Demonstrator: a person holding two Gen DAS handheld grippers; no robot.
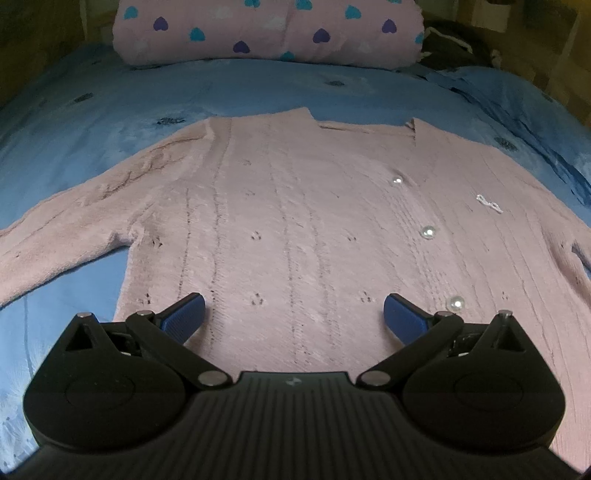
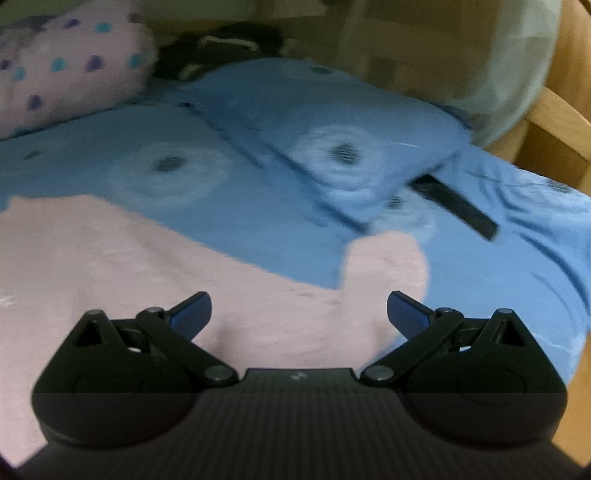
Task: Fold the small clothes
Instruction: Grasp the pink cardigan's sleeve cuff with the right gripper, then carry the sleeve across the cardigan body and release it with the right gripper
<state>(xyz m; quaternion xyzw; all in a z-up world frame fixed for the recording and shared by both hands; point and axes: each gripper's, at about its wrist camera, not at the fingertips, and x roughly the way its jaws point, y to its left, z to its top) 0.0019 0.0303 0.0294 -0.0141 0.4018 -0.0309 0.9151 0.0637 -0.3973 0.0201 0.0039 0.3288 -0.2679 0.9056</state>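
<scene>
Blue bedding (image 1: 258,88) with pale flower swirls covers the bed, and a pink cardigan (image 1: 295,221) lies spread flat on it, front up, pearl buttons (image 1: 427,232) running down its closed placket and both sleeves stretched out to the sides. Behind it, at the head of the bed, sits a pink pillow (image 1: 266,33) dotted with purple and teal hearts, with some dark cloth (image 1: 454,48) bunched beside it. A black strap (image 2: 458,206) lies across the bedding off to the right, near the sleeve's cuff (image 2: 384,258). The left gripper (image 1: 293,314) hangs over the cardigan's lower hem, jaws wide apart, holding nothing. The right gripper (image 2: 299,312) hovers over the right sleeve, jaws likewise spread and empty. No readable writing shows anywhere; the right view is blurred.
</scene>
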